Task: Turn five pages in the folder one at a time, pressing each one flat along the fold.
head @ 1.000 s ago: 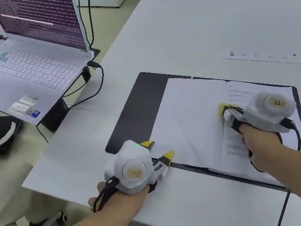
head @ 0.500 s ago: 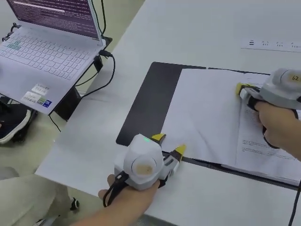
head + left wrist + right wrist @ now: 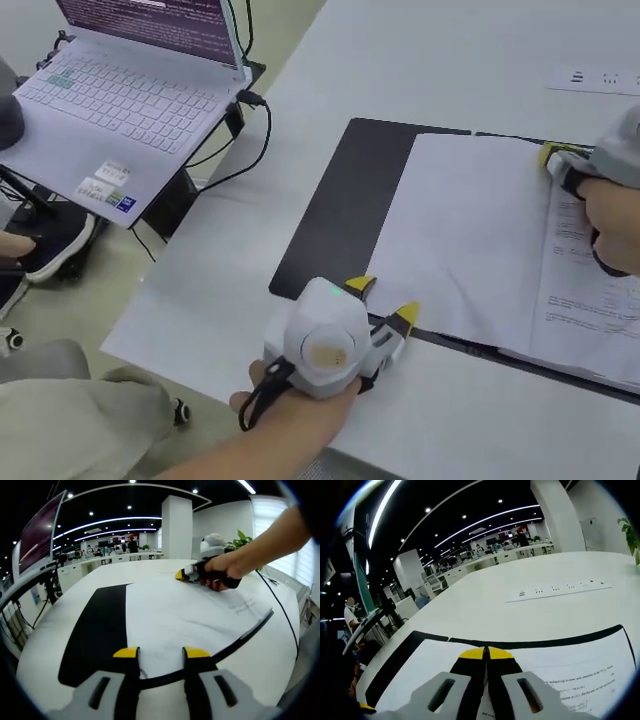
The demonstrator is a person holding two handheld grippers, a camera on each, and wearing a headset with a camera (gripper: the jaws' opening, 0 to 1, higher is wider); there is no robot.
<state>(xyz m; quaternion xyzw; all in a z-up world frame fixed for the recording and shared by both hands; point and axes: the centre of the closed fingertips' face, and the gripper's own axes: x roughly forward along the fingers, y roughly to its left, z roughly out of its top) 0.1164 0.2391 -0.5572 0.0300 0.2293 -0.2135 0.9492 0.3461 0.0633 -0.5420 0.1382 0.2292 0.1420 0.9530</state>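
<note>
The folder (image 3: 335, 210) lay open on the white table (image 3: 440, 60), directly ahead of the left gripper (image 3: 384, 300), with its black inside cover bare on that gripper's far left. A blank turned page (image 3: 470, 240) lay flat over the cover, spreading from the left gripper's tips across to the right gripper (image 3: 556, 156). On the right gripper's outer side lay the printed page (image 3: 590, 300), face up on the stack.

The right gripper's jaws were closed together with nothing between them. In its own view the yellow tips sat on the paper at the fold, near the far edge of the pages. The left gripper's jaws stood part open and held nothing. They were at the folder's near edge, by the blank page's near corner, and whether they touched the paper I could not tell.

I judged that at least one page was over and was being pressed along the fold. How many of the five were done could not be read from the stack.

A laptop (image 3: 130, 110) stood well off to the left gripper's left, and a power strip (image 3: 600, 78) lay beyond the right gripper.
</note>
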